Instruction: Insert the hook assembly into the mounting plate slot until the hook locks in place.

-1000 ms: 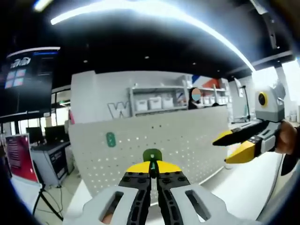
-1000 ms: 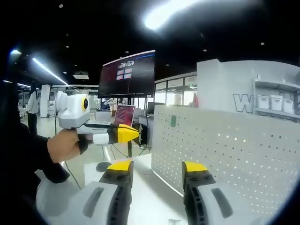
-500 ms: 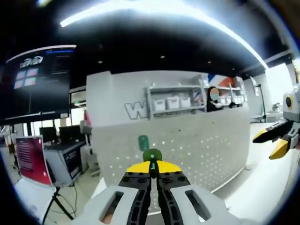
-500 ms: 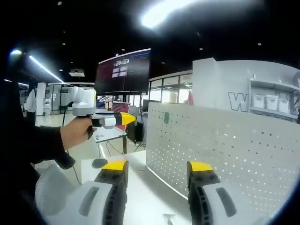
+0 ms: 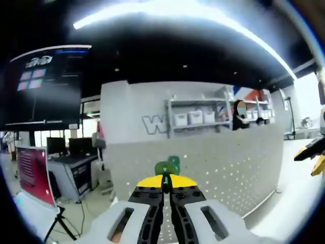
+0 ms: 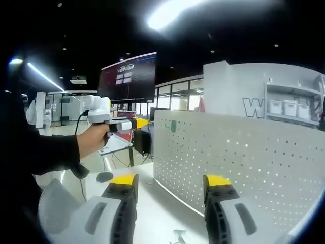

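Hook assembly (image 5: 163, 168), a small green piece, sits pinched between the yellow-tipped jaws of the left gripper (image 5: 163, 181), which are clenched on it at the bottom centre of the left gripper view. Just above and right of it, a second green hook (image 5: 174, 161) shows against the white perforated mounting plate (image 5: 228, 162), an upright panel running across the middle of that view; whether the held piece touches the panel cannot be told. Far left in that view hangs a dark screen (image 5: 43, 86), and at the far right edge the yellow tips of the right gripper (image 5: 316, 155) come in. In the right gripper view, a hand (image 6: 94, 140) at the left holds the left gripper (image 6: 133, 123) up to the left end of the mounting plate (image 6: 244, 157), near the green hook (image 6: 173, 126) on it. The right gripper (image 6: 170, 181) rises from the bottom with its jaws released, spread wide apart and holding nothing, over a white table (image 6: 152, 208).
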`<state>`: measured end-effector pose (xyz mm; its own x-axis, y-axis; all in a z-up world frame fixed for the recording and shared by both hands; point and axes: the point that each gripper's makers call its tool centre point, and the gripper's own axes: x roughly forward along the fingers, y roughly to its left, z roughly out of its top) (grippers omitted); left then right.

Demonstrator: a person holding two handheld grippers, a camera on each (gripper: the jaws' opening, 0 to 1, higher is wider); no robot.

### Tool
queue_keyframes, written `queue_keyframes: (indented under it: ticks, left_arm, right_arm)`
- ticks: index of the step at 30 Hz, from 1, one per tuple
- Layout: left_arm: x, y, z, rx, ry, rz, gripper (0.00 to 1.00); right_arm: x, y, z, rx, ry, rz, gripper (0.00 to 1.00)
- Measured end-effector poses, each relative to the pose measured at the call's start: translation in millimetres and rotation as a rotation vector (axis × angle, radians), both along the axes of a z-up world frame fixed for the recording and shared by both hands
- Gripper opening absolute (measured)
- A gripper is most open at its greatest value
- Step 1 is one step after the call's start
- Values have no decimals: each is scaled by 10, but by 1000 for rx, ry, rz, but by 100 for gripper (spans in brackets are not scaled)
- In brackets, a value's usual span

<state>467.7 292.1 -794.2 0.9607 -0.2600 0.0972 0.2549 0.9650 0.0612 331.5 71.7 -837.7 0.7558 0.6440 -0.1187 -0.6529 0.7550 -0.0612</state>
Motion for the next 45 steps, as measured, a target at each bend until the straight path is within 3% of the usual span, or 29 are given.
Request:
queue_keyframes:
  ticks: [23, 45]
  left_arm:
    - [665, 112, 2, 11, -37, 18, 3]
    - [769, 89, -62, 25, -43, 26, 2]
  right_arm:
    - [153, -119, -88, -2, 38, -45, 51]
    - [207, -148, -75, 9, 57, -60, 51]
